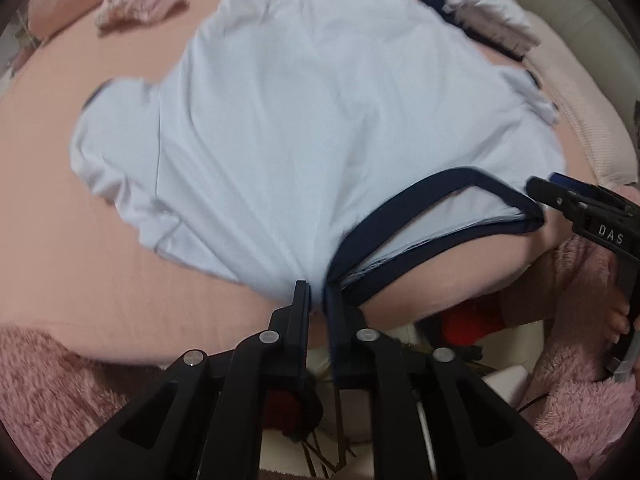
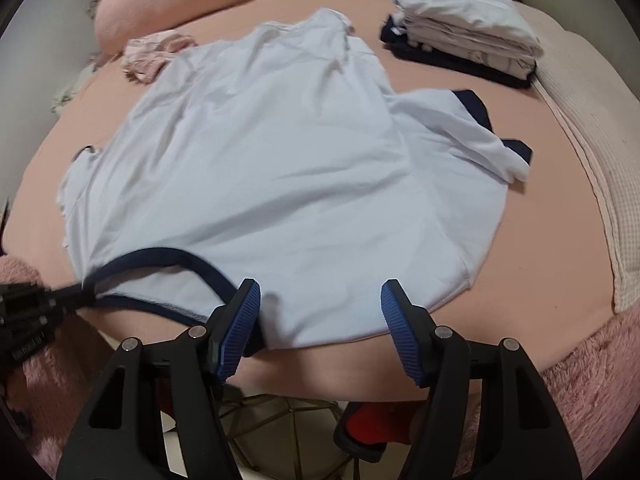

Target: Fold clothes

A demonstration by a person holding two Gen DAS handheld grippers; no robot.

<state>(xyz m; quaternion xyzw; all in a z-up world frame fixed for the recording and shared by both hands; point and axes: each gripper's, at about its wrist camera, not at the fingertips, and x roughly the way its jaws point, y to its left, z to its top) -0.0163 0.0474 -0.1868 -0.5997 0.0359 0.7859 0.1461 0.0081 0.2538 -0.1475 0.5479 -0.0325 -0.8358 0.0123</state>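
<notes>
One pale blue T-shirt (image 2: 280, 168) with navy trim lies spread flat across the middle of the bed (image 2: 532, 208), its navy-edged neckline (image 2: 160, 276) at the near edge, where the pink sheet curves down. The shirt's far hem reaches toward the pink pillow (image 2: 160, 4) at the bed's far left corner.

The left gripper (image 1: 318, 296) is pressed nearly together at the near edge, pinching the shirt fabric just beside the neckline trim. The right gripper (image 2: 320, 312) stands spread, its two blue ribbed pads (image 2: 244, 320) on either side of the shirt's near shoulder edge, not pressing it; the cloth lies between and beneath them.

One sleeve with a navy cuff (image 2: 476, 116) is folded over on the right side of the shirt; the other sleeve (image 1: 116, 148) lies flat toward the left edge.

Open sheet shows to the right of the shirt, between it and the cream quilted blanket (image 2: 592, 160) along the right edge, and a narrower bare strip runs along the left edge.

One stack of folded clothes (image 2: 464, 40), pale pieces on dark ones, sits near the far right corner, well apart from the shirt. One crumpled pink garment (image 2: 154, 54) lies near the far left, just beside the shirt's hem. A fluffy pink throw (image 2: 592, 380) hangs at both near corners.
</notes>
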